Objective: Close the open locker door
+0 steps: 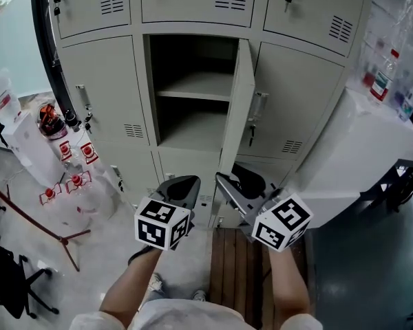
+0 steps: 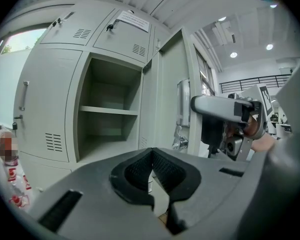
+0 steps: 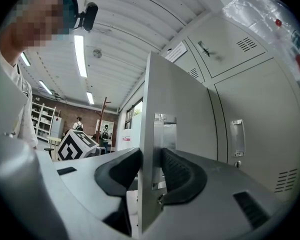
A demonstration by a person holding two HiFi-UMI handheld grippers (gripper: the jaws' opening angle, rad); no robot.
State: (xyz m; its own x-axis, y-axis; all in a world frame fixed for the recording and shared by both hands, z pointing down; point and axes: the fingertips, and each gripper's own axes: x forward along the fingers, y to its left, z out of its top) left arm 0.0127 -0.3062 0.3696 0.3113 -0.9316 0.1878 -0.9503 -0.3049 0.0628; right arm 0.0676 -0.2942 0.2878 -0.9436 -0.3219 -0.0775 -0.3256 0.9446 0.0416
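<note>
Locker door (image 1: 239,102): stood open from the middle compartment, free edge between the right gripper's (image 3: 150,164) widely spread fingers. Held left gripper (image 2: 151,159) just beside, fingers closed on nothing.

Open locker door (image 1: 239,108) walls off the free compartment's (image 1: 193,133) right.

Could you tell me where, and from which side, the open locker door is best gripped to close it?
Grip the door at its free vertical edge, by the latch plate, coming edge-on from the front: it stands swung out, a thin sheet that the right gripper straddles.
</note>
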